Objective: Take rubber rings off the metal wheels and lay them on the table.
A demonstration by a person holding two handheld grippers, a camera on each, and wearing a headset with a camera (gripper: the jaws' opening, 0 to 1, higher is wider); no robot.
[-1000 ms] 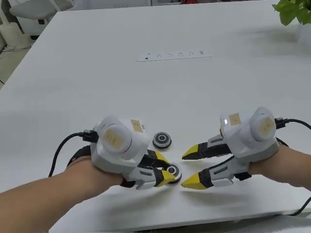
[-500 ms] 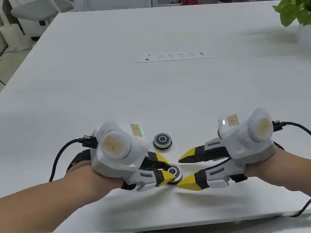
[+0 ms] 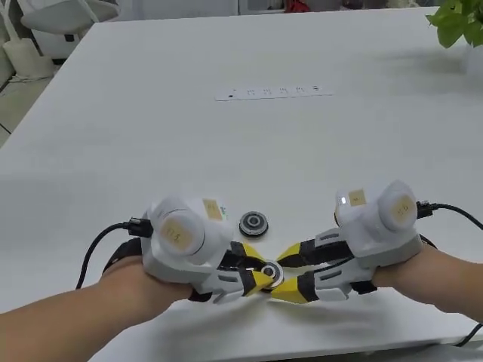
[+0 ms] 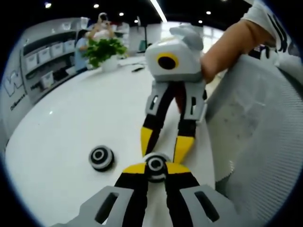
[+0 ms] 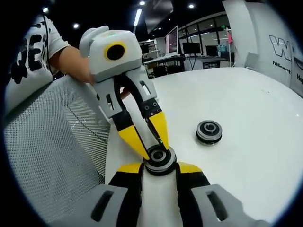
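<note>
We look down on a white counter (image 3: 226,151), where two hand-held tools meet tip to tip near the front edge. The left gripper (image 3: 259,277) is clamped on a small metal wheel (image 3: 270,271), its yellow tips pressing on opposite sides of it. In the right gripper view we see the wheel's black rubber ring (image 5: 159,169) on its rim. The right gripper (image 3: 285,272) faces it from the other side. Its jaws are narrowly apart and bracket the same wheel, and we cannot tell whether those tips touch it. A second wheel (image 3: 253,223), also dark-rimmed, lies flat on the counter just behind the held one and apart from both tools. The counter beyond it is bare as far as a white power strip (image 3: 273,92) set flush in the surface. A leafy green plant (image 3: 456,21) stands at the far right corner. A white chair (image 3: 68,13) sits past the far left corner. A black cable (image 3: 94,241) trails from the left tool across the person's forearm. In the left gripper view a grey mesh chair back (image 4: 265,142) rises close beside the counter edge.
</note>
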